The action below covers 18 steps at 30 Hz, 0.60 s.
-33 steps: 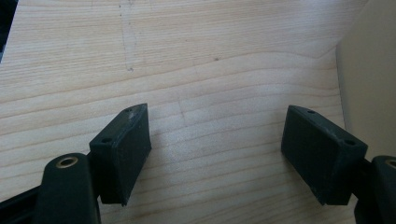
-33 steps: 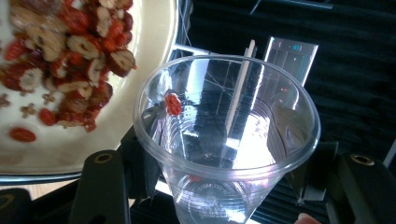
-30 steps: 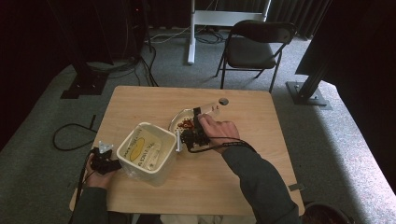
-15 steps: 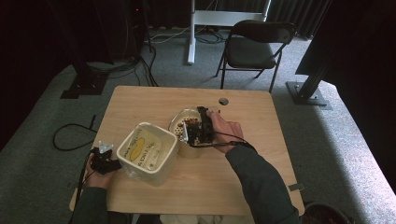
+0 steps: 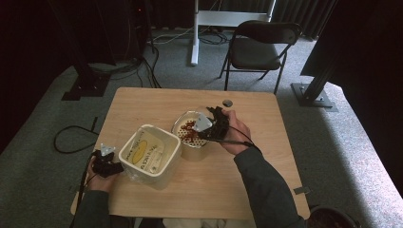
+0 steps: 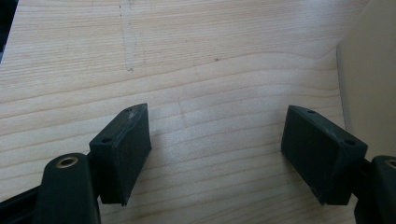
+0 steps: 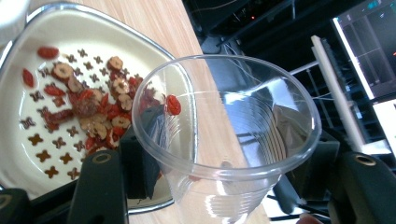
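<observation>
My right hand-held gripper [image 5: 210,127] is clamped on a clear cup [image 7: 229,135], jaws pressing its wall from both sides. My right forearm reaches across the tabletop [image 5: 266,142], wrist turned so the cup is tipped on its side, mouth over the bowl [image 5: 186,141]. One red berry [image 7: 173,104] sits on the cup's inner wall near the rim. The bowl holds dried fruit [image 7: 93,109] on its perforated bottom. My left hand-held gripper [image 5: 105,162] is low at the tabletop's left edge, just beside the white tub [image 5: 151,154], jaws wide apart, nothing between them.
</observation>
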Each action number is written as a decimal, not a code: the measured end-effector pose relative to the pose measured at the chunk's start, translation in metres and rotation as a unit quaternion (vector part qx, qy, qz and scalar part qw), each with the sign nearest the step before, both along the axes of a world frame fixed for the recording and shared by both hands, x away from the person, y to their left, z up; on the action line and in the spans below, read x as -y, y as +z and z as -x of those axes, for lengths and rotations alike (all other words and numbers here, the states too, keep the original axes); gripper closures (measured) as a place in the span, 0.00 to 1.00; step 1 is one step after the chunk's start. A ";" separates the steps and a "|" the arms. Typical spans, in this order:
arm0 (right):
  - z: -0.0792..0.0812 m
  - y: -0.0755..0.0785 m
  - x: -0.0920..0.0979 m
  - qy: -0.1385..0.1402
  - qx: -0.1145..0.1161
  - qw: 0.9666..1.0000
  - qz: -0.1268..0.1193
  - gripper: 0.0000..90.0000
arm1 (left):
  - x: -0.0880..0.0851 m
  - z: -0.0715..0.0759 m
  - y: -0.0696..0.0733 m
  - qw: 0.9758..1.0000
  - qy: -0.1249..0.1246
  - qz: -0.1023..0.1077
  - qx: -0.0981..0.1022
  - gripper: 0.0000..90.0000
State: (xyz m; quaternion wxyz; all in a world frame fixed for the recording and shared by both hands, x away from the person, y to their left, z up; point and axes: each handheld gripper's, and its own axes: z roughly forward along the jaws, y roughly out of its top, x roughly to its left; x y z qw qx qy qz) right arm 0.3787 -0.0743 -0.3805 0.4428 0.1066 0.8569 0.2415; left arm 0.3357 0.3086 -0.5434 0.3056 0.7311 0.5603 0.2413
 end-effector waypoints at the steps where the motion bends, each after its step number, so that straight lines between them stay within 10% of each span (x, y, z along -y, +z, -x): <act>1: -0.001 0.001 0.002 0.002 -0.006 1.000 -0.011 0.41 | 0.000 0.000 0.000 1.000 0.000 -0.001 -0.001 0.27; 10: -0.008 0.010 0.020 0.010 -0.053 0.993 -0.106 0.41 | 0.000 0.000 0.000 1.000 0.000 0.000 0.001 0.27; 18: -0.018 0.013 0.038 0.014 -0.110 0.975 -0.191 0.41 | 0.000 0.000 0.000 1.000 0.001 0.000 0.000 0.27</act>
